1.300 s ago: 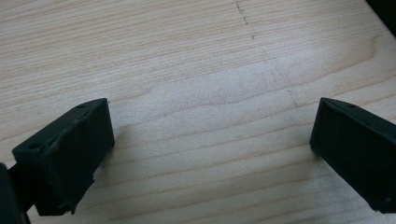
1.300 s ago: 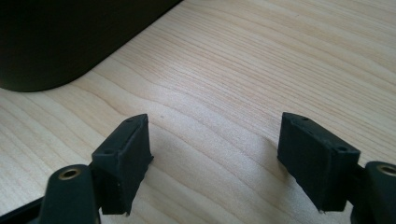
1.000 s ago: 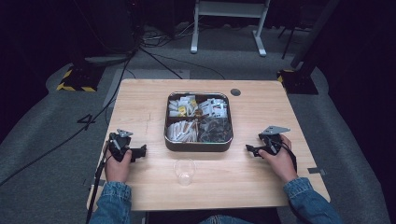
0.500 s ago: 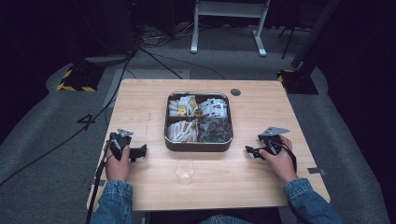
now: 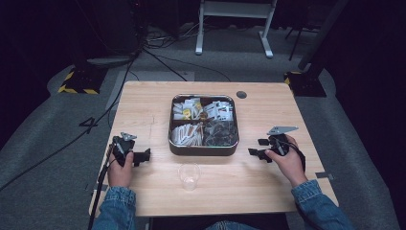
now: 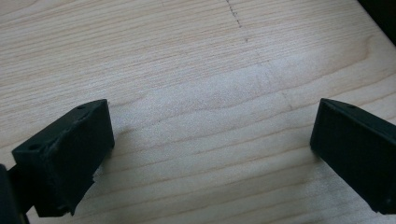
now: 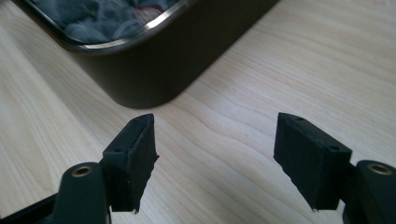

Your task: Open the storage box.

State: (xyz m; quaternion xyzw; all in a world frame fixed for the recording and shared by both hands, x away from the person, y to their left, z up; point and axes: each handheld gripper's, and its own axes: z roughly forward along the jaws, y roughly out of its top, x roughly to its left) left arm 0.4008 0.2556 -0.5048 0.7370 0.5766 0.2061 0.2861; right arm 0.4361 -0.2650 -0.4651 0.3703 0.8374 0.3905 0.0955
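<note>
The right gripper (image 5: pixel 256 147) sits just off the tin's (image 5: pixel 203 149) right front corner, raised slightly off the table (image 5: pixel 143 105). Its jaws have just been closing partway, but they stand apart with nothing between them; in the right gripper view only bare wood lies between the pads, with the dark wall of the tin (image 7: pixel 187 65) ahead. The left gripper (image 5: pixel 143 156) rests on the table left of the tin, jaws wide and empty.

The step in hand appears to be the approach to the tin, before any pick. The tin, divided into compartments of packets, stands at the table's centre; a clear plastic cup (image 5: pixel 189 176) stands just in front of it. The next move likely requires lifting over the rim and descending onto one packet.

The table is pale wood. Grey carpet, cables and stand bases surround it in a dark room.
</note>
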